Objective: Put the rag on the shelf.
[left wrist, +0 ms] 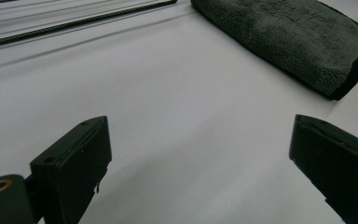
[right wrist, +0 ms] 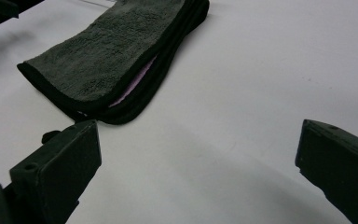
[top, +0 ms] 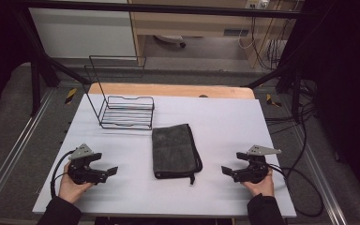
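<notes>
Folded dark towel (top: 176,151): lies flat between left gripper (top: 108,172) and right gripper (top: 227,172), ahead of both, apart from each. Both grippers spread wide, holding nothing. Likely soft, light, limp; best pinched at a bound edge corner. Wire rack (top: 124,111) beyond.

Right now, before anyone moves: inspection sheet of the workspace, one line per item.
Surface: white sheet over a wooden tabletop, flat, no spills seen.
Job's things: folded dark grey microfibre cloth at centre, black-edged; black wire rack behind it at the left, nothing in it.
Clutter: nothing seen.
Grippers: left gripper and right gripper both open, nothing between the jaws, resting either side of the cloth, pointing inward.
Cables: one black cable loops from the left gripper; another trails off the right edge.
Surroundings: black metal frame, grey floor, more cables right.
</notes>
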Tool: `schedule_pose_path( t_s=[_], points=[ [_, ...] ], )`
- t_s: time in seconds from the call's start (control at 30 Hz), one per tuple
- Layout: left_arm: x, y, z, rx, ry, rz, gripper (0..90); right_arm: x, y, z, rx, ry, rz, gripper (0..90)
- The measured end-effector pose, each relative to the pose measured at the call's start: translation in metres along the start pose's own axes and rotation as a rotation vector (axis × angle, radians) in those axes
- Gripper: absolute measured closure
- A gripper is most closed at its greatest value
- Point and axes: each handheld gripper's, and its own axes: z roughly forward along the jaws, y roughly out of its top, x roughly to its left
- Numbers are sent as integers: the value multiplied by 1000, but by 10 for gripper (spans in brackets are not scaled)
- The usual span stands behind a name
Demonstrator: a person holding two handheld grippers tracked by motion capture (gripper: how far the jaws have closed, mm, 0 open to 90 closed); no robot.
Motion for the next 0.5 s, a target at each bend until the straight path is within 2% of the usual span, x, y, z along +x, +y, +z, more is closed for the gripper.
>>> schedule_pose_path(
  t_s=[0.33,0.5],
  points=[
    [-22,15,12,14,-13,16,65,0,1,1,7,-5,-2,15],
    [-35,24,19,26,-18,49,70,7,5,3,9,5,-22,48]
  ],
)
